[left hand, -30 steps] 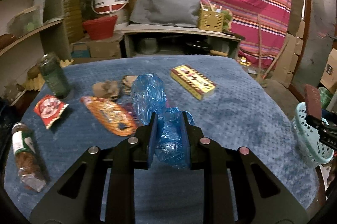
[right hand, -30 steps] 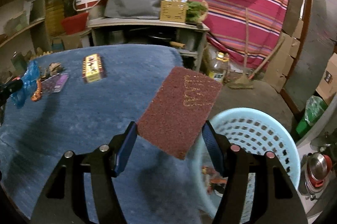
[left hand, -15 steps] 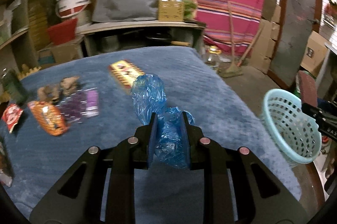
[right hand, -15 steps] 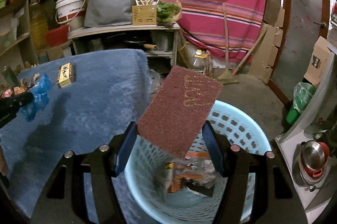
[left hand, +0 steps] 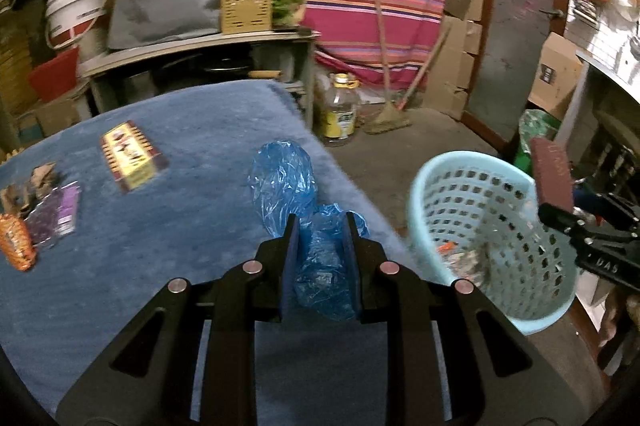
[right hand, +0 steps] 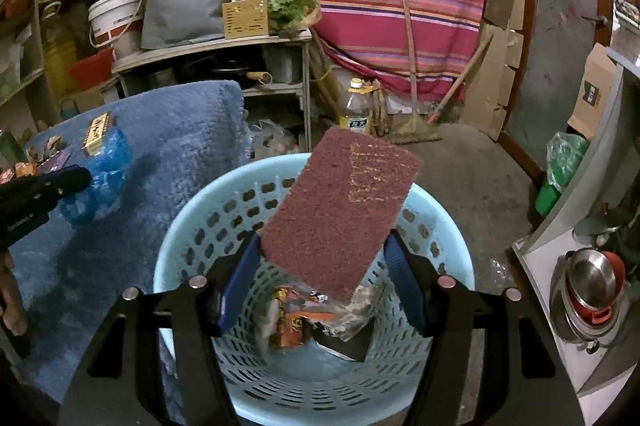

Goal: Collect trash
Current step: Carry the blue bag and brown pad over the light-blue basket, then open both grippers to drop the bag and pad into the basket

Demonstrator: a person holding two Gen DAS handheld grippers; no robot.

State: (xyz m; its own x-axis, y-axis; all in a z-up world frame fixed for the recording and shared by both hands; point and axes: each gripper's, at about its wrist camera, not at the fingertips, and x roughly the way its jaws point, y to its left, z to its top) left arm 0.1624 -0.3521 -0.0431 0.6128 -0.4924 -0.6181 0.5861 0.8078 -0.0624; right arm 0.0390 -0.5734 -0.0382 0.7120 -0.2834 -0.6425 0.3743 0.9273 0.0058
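My left gripper (left hand: 319, 226) is shut on a crumpled blue plastic bag (left hand: 288, 178) and holds it above the right edge of the blue-covered table (left hand: 192, 130). My right gripper (right hand: 322, 246) is shut on a dark red scouring pad (right hand: 340, 210) and holds it right above the light blue perforated basket (right hand: 192, 246). The basket holds several wrappers (right hand: 296, 322). In the left wrist view the basket (left hand: 448, 194) stands right of the table, with the pad (left hand: 552, 174) over its far rim.
On the table lie a yellow box (left hand: 130, 156), a purple wrapper (left hand: 60, 216), an orange packet (left hand: 16, 246) and brown scraps (left hand: 40, 176). A plastic bottle (left hand: 340, 114) and a broom (left hand: 390, 110) stand on the floor. A counter with a steel pot (right hand: 592, 286) is at right.
Both grippers moved right with their loads. The pad went from over the table edge to above the basket. The bag moved from mid-table to the table's right edge, near the basket.
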